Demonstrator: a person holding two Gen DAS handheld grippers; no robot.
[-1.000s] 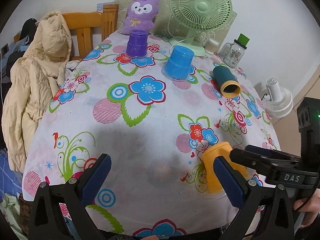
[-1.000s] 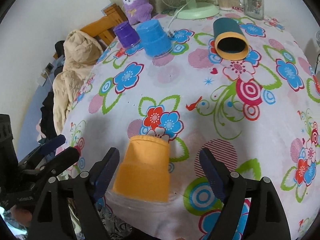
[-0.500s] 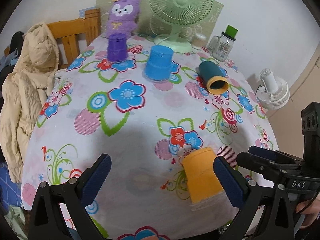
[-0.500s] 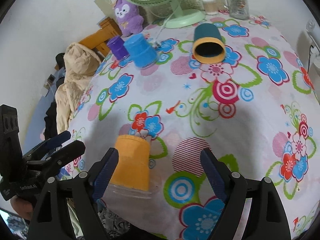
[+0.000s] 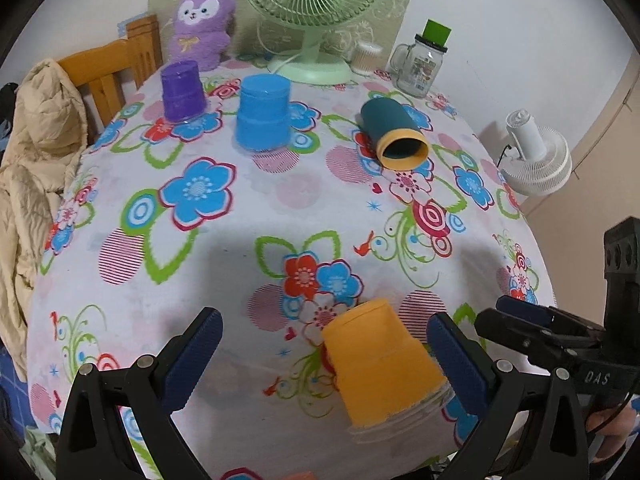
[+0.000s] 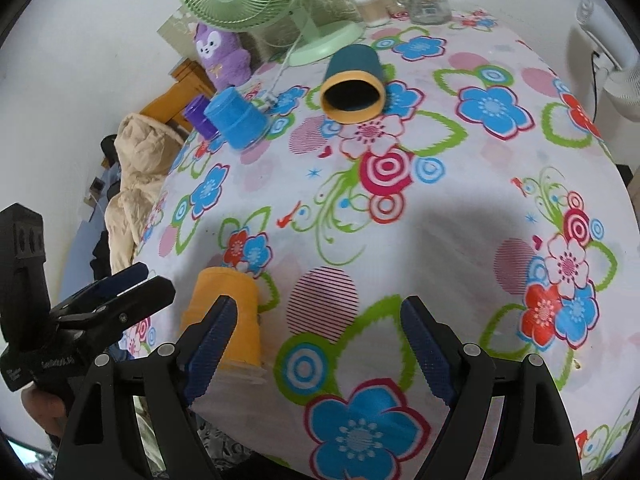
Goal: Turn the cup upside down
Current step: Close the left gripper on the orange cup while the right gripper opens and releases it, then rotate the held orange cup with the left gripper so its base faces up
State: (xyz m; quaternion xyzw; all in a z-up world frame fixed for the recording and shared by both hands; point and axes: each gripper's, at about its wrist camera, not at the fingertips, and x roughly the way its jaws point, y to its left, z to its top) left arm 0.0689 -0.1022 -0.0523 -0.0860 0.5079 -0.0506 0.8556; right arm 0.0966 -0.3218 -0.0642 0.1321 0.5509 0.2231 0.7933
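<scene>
An orange cup stands upside down near the table's front edge; it also shows in the right wrist view. A teal cup with a yellow rim lies on its side further back, mouth toward me, also in the right wrist view. A blue cup and a purple cup stand upside down at the back. My left gripper is open and empty, with the orange cup between its fingers, nearer the right one. My right gripper is open and empty, just right of the orange cup.
A green fan, a purple plush toy, a glass jar mug and a small container stand at the back. A wooden chair with a beige jacket is at the left. A white fan sits off the right edge.
Both grippers have pulled back and turned right; the orange cup, left standing upside down, now sits between the left fingers and behind the right gripper's left finger.
</scene>
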